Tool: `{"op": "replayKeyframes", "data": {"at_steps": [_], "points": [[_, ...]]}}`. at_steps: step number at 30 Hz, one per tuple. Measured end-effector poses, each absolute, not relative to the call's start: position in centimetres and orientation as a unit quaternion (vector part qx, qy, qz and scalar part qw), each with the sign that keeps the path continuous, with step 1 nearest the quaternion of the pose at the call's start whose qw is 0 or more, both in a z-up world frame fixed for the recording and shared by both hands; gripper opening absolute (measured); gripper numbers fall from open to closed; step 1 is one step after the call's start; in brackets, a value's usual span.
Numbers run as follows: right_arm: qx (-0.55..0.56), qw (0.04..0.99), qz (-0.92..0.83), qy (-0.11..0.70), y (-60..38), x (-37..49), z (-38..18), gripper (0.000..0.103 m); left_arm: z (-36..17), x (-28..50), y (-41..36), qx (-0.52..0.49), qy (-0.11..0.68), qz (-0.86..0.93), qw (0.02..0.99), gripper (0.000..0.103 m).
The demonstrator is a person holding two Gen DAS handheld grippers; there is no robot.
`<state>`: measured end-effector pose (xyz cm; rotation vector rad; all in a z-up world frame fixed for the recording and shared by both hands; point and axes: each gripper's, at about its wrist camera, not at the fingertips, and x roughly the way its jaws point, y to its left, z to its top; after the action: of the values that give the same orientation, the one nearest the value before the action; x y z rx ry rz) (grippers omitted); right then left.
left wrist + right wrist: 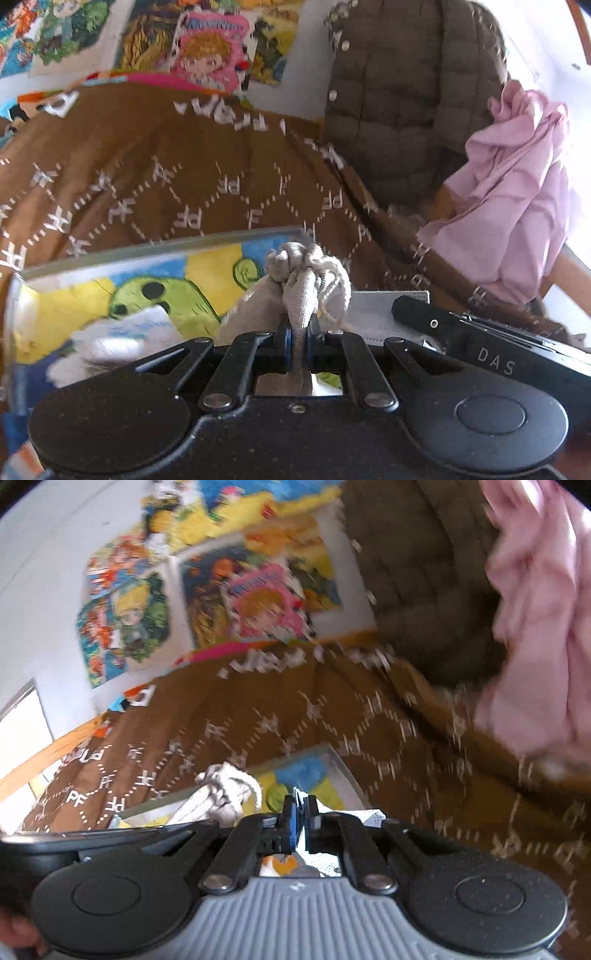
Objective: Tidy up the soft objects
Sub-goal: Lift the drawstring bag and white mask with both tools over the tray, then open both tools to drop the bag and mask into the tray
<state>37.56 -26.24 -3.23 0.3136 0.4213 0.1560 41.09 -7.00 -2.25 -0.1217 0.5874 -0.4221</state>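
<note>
**Grey knit bundle clamped, white cloth pinched, both above the tray**

Left gripper (299, 325): jaws closed tight on a grey knitted piece (303, 280), bunched and knotted at the top, with a loose cord loop hanging on its right side. Held just above a shallow tray (155, 247) with a pale rim and a colourful drawing inside: blue, yellow, and a green spotted figure. Inside the tray, at lower left, lay some white fluffy material (107, 347), blurred.

Right gripper (299, 812): jaws together, with a thin edge of white patterned cloth (321, 849) pinched between the blue pads. Seen also in the left wrist view as a black arm (480, 343) coming in from the right, just beside a grey-white flat cloth (373, 317).

In the right wrist view, the same grey knitted piece (225, 790) appeared to the left of the fingers, above the tray (343, 771).

Behind all this, spread a brown blanket (147, 177) with white letters and dashed diamond lines. Further back stood an olive quilted jacket (399, 110) over a chair, and a crumpled pink garment (517, 184) hung at the right. On the wall, hung bright cartoon posters (207, 48). Right wrist view strongly blurred.
</note>
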Motion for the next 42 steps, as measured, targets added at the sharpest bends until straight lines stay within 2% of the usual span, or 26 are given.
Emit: {"op": "replayKeyframes", "data": {"at_steps": [12,18,19,21,23,27,31,33,35,39,41,42], "points": [[0.147,0.948,0.079,0.272,-25.7,38.8,-5.7,0.006,-5.5,41.1,-7.8,-0.036,0.328,-0.203,0.922,0.012],[0.148,0.945,0.071,0.284,-26.0,38.5,-5.8,0.016,-5.5,40.4,-7.3,-0.045,0.333,-0.198,0.921,0.017],[0.148,0.944,0.071,0.285,-26.1,38.5,-5.7,0.016,-5.4,40.3,-7.2,-0.049,0.335,-0.197,0.92,0.021],[0.141,0.946,0.071,0.283,-26.1,38.1,-5.3,0.021,-5.3,39.8,-7.1,-0.054,0.334,-0.195,0.921,0.029],[0.131,0.949,0.068,0.279,-26.0,37.6,-4.9,0.033,-5.1,39.2,-7.1,-0.052,0.33,-0.193,0.923,0.034],[0.118,0.953,0.065,0.27,-25.9,36.6,-3.6,0.043,-4.3,38.1,-6.3,-0.056,0.319,-0.181,0.929,0.041],[0.103,0.959,0.063,0.255,-25.9,35.2,-1.9,0.055,-2.5,36.7,-5.1,-0.073,0.299,-0.165,0.937,0.054],[0.099,0.962,0.061,0.247,-25.8,34.4,-1.0,0.06,-1.4,35.9,-4.4,-0.079,0.287,-0.157,0.942,0.056],[0.097,0.964,0.061,0.238,-25.9,33.5,-0.1,0.068,-0.4,35.0,-3.7,-0.087,0.275,-0.147,0.946,0.065],[0.096,0.969,0.063,0.22,-26.1,31.5,1.8,0.078,1.8,32.8,-2.4,-0.099,0.247,-0.128,0.955,0.069],[0.098,0.971,0.066,0.208,-26.2,30.4,2.7,0.09,2.8,31.7,-2.1,-0.094,0.236,-0.124,0.959,0.073],[0.099,0.972,0.067,0.201,-26.2,29.9,3.2,0.091,3.3,31.0,-1.9,-0.091,0.229,-0.123,0.961,0.075]]}}
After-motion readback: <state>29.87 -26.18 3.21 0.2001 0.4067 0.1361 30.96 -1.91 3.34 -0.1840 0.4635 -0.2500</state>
